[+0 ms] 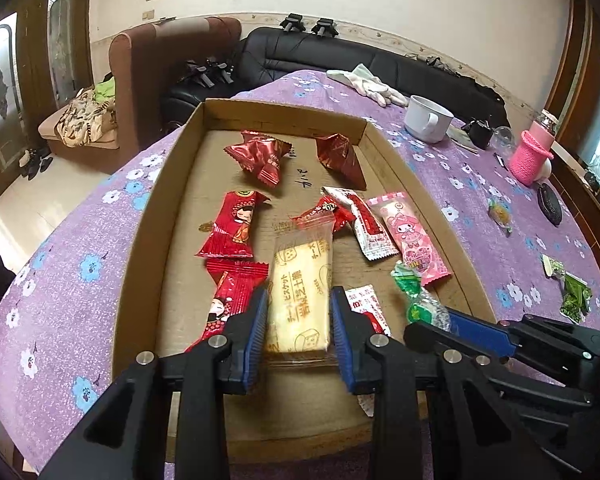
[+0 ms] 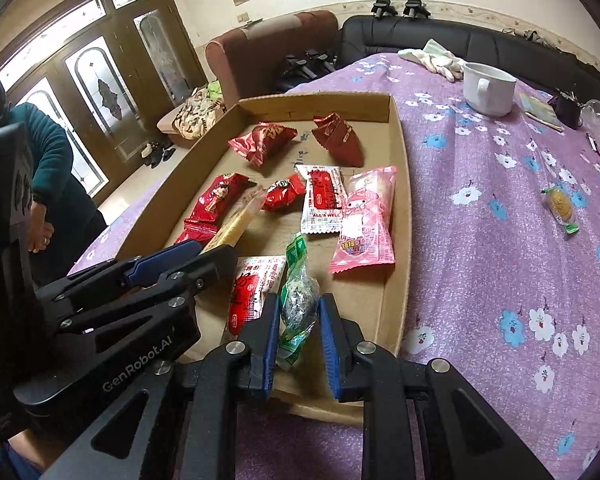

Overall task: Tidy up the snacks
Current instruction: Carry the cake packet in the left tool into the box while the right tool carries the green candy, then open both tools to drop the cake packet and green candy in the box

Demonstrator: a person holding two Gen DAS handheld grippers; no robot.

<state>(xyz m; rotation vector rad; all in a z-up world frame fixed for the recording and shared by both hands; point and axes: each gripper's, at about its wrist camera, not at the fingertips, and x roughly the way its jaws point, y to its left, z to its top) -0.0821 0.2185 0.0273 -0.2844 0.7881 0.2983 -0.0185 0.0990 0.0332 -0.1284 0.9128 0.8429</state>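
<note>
A person in a green sleeve (image 2: 48, 152) stands at the far left, beside the desk (image 2: 500, 240) with its purple flowered cloth. On the desk sits a flat cardboard tray (image 1: 140, 248) full of snacks.

The left tool (image 1: 299, 316) is low over the near part of the tray. Its two blue pads pinch a yellow biscuit pack (image 1: 300, 280) by its sides. Just left of that pack lie two red packs with a cartoon doll (image 1: 236, 226). Farther back are two dark red candy bags (image 1: 260, 154).

In the middle of the tray lie a small red candy (image 2: 284, 192), a white and red pack (image 2: 322, 200) and a pink bunny pack (image 2: 366, 220).

The right tool (image 2: 299, 326) is next, near the tray's front edge. Its pads press in on a green and clear wrapped candy (image 2: 298, 300). A second white and red pack (image 2: 252, 288) lies just left of it.

On the cloth to the right, well apart from the tray, are a white cup (image 2: 488, 88), a yellow candy (image 2: 560, 206) and a pink knitted holder (image 1: 530, 156).
</note>
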